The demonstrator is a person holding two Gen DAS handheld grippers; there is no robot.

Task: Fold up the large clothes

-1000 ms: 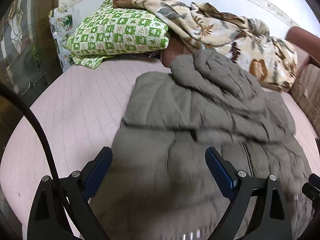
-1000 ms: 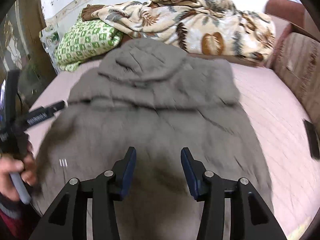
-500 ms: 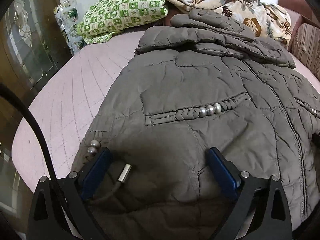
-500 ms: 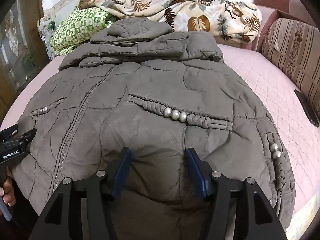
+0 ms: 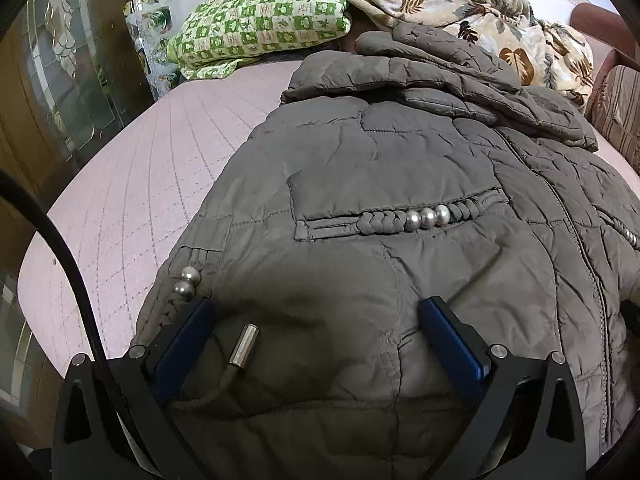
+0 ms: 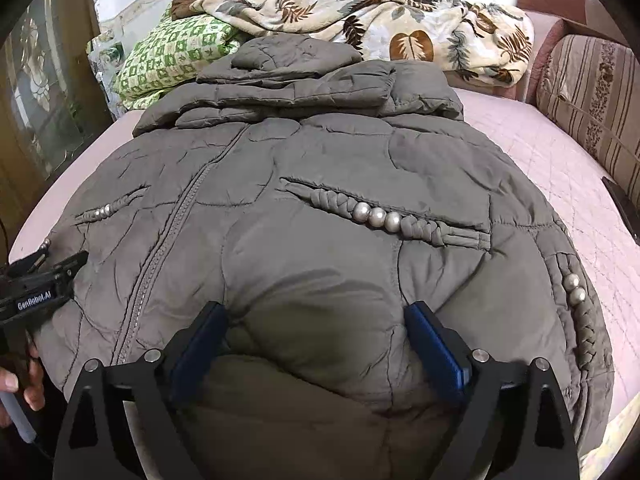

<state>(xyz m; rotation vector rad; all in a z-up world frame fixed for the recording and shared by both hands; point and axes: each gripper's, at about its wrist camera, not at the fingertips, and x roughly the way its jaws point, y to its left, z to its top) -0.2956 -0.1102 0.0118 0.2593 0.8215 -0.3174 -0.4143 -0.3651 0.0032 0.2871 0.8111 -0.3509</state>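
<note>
Letting go is what I read here: both tools now sit low over the hem of the grey puffer jacket (image 5: pixel 400 168), whereas a second ago the coat was a blurred heap in both views and my right tool (image 6: pixel 316 320) had its pads far closer together. The right jaws are opening, the left tool (image 5: pixel 316 316) likewise spreading to its widest; padding bulges up between each pair, but I see no pad pinching it. So the jacket has been laid out front-up on the pink bed (image 5: pixel 132 184), hood toward twelve o'clock, zipper running down the middle, and I judge the spreading step done with the actual folding not yet begun.

In the left view a metal-tipped drawcord (image 5: pixel 244 346) lies just inside the seven o'clock pad, which could snag a later grasp.

Hard to make out: the hem itself is cut off under both tools at six o'clock, so I cannot tell whether it lies flat or tucked under. The sleeves are not clearly separable from the body; only braided trim with pearl beads (image 6: pixel 574 288) at four o'clock hints at an edge. The hood half hides the floral blanket (image 6: pixel 400 20) and green checked pillow (image 6: pixel 172 56) behind it.
</note>
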